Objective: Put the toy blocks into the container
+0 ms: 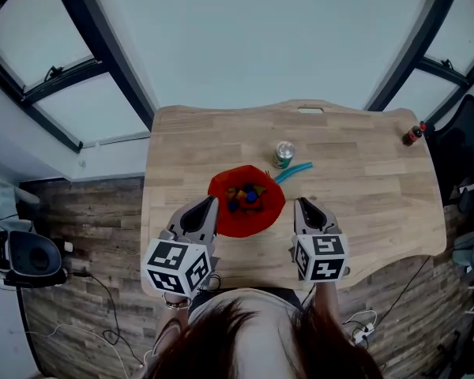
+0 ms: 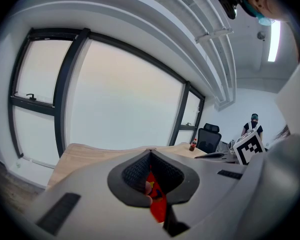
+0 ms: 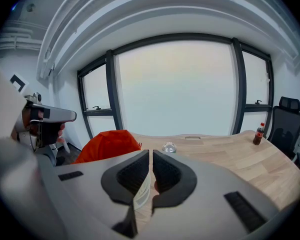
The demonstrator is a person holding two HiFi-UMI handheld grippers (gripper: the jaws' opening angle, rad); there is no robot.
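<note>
On the head view I see the toy blocks [image 1: 246, 197] piled inside the red container [image 1: 225, 218] at mid-table [image 1: 363, 204], with a can [image 1: 283, 155] just beyond it. My left gripper [image 1: 212, 202] is at the container's near-left edge and my right gripper [image 1: 300, 204] is near its right. In the left gripper view the jaws are clenched tip to tip on nothing. In the right gripper view the jaws are also clenched, a sliver apart, with the container to the left.

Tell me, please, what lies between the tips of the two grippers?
The red container, with toy blocks inside, lies between the left gripper and the right gripper; the head view shows it.
</note>
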